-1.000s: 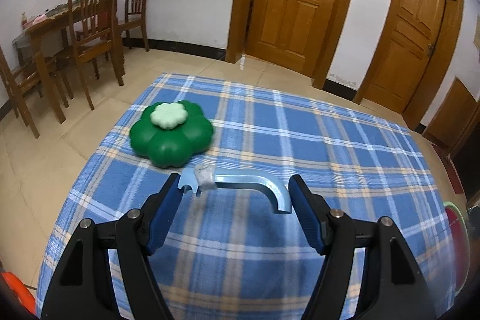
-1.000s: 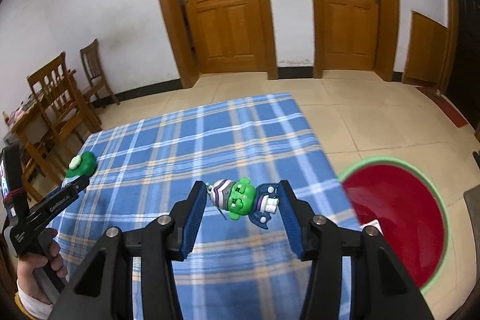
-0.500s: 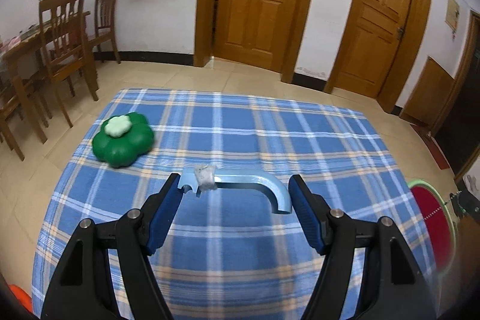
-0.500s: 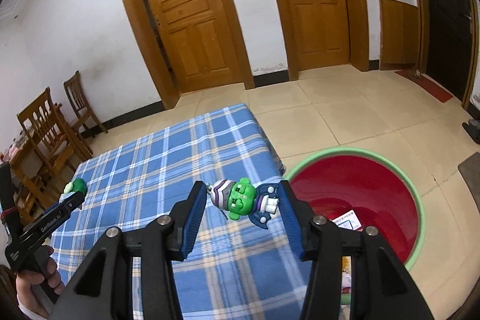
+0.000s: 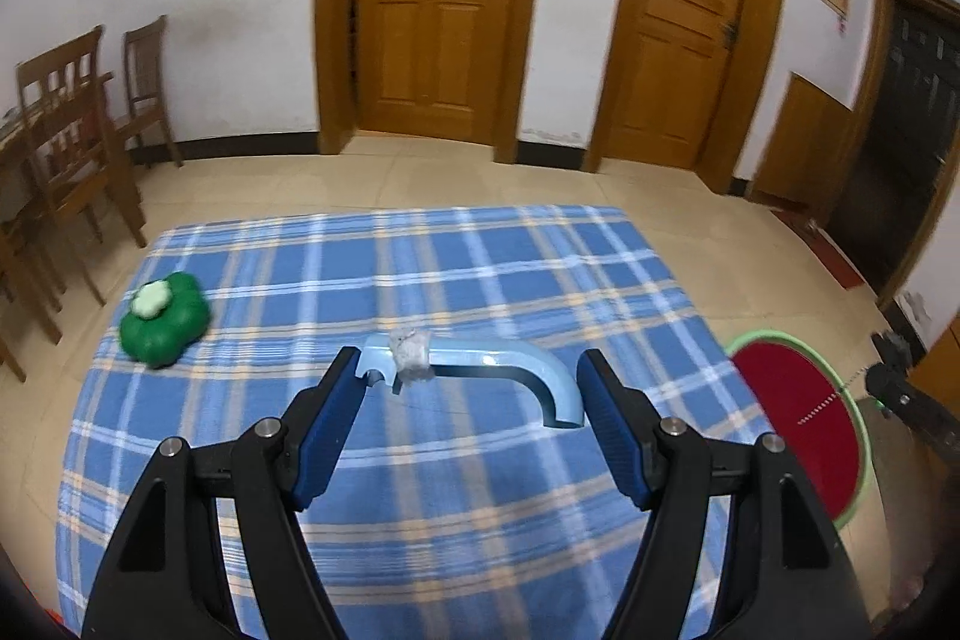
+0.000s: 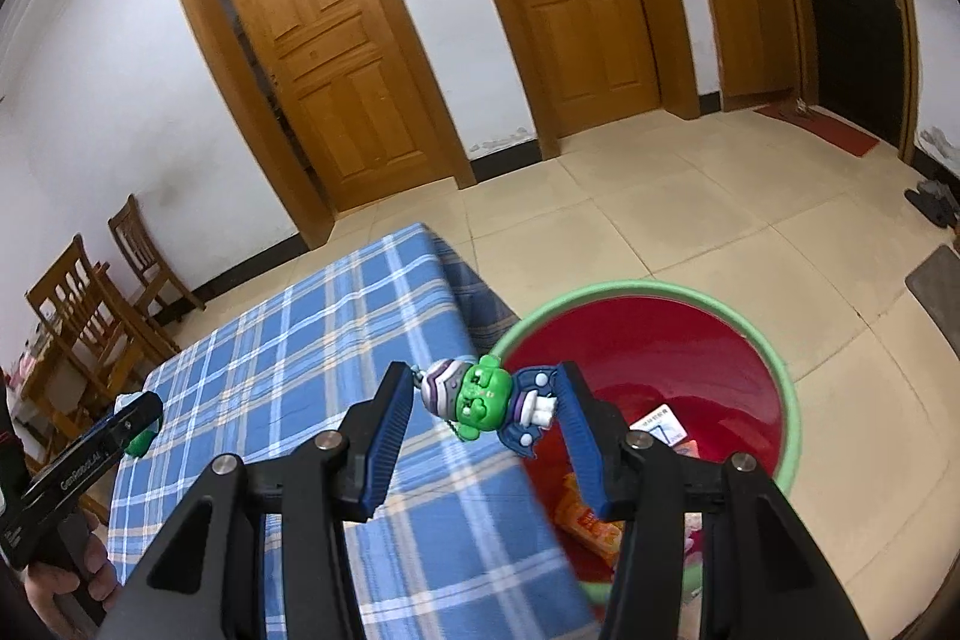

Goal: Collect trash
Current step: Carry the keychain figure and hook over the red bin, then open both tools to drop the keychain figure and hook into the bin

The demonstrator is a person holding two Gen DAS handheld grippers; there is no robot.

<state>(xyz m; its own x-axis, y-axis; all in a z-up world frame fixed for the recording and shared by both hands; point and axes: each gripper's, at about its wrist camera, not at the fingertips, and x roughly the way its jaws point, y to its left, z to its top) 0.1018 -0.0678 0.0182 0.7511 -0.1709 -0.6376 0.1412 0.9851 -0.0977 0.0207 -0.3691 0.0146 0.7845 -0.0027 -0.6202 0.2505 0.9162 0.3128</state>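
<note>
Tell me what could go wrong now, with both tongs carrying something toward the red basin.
1. The right tongs hold the green toy figure above the basin rim beside the table; released now, it might hit the rim.
2. The left tongs pinch the bent blue handle only at its ends, so it might twist loose over the checked cloth.

Even, soft indoor light, moderately bright, no hard shadows. Strong fisheye bend: doors (image 6: 336, 70) bow, dark vignette at all corners. Motion blur on chairs (image 5: 66, 142) at left edge and green toy (image 5: 163, 319). Small glare spot on blue handle (image 5: 480, 361).
</note>
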